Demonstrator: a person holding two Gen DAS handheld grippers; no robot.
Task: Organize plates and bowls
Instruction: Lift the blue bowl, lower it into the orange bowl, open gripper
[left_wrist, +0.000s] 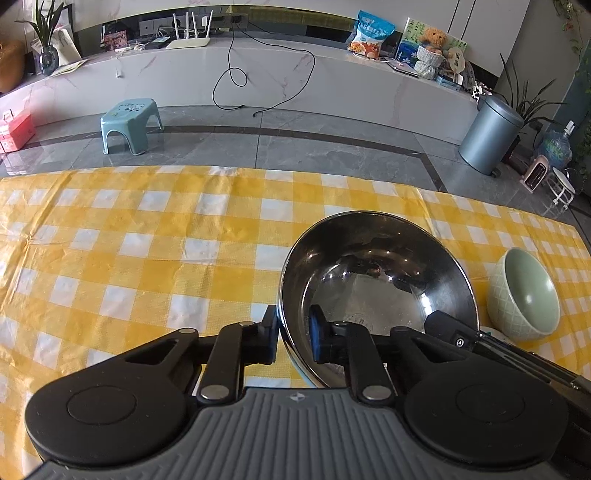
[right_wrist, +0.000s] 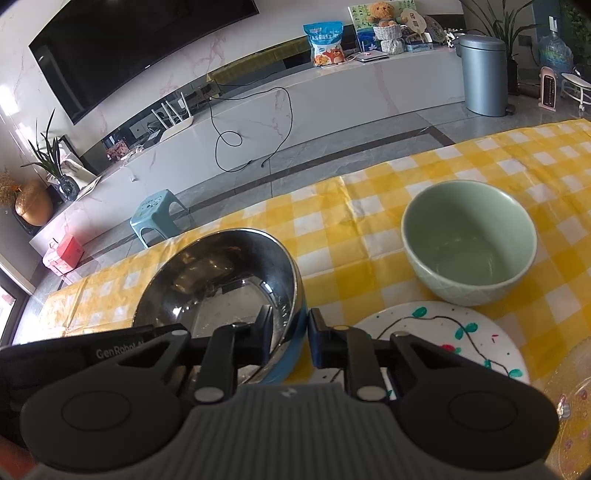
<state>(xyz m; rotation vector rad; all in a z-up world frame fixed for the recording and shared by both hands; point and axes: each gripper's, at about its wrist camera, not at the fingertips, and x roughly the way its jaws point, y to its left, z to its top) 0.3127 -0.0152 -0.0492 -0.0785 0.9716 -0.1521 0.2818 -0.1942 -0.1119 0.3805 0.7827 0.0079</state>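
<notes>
A large steel bowl (left_wrist: 376, 280) (right_wrist: 221, 280) sits on the yellow checked tablecloth (left_wrist: 147, 240). My left gripper (left_wrist: 293, 338) is shut on the bowl's near-left rim, one finger outside the wall and one inside. My right gripper (right_wrist: 290, 338) is shut on the opposite rim in the same way; its black body (left_wrist: 454, 334) shows at that rim in the left wrist view. A pale green bowl (right_wrist: 469, 243) (left_wrist: 528, 295) stands upright to the right. In front of it lies a white plate (right_wrist: 443, 332) painted with a vine.
A clear glass plate (right_wrist: 569, 406) lies at the lower right edge. The table's far edge drops to a grey tiled floor with a blue stool (left_wrist: 129, 123) and a grey bin (left_wrist: 489, 134). Bare cloth stretches left of the steel bowl.
</notes>
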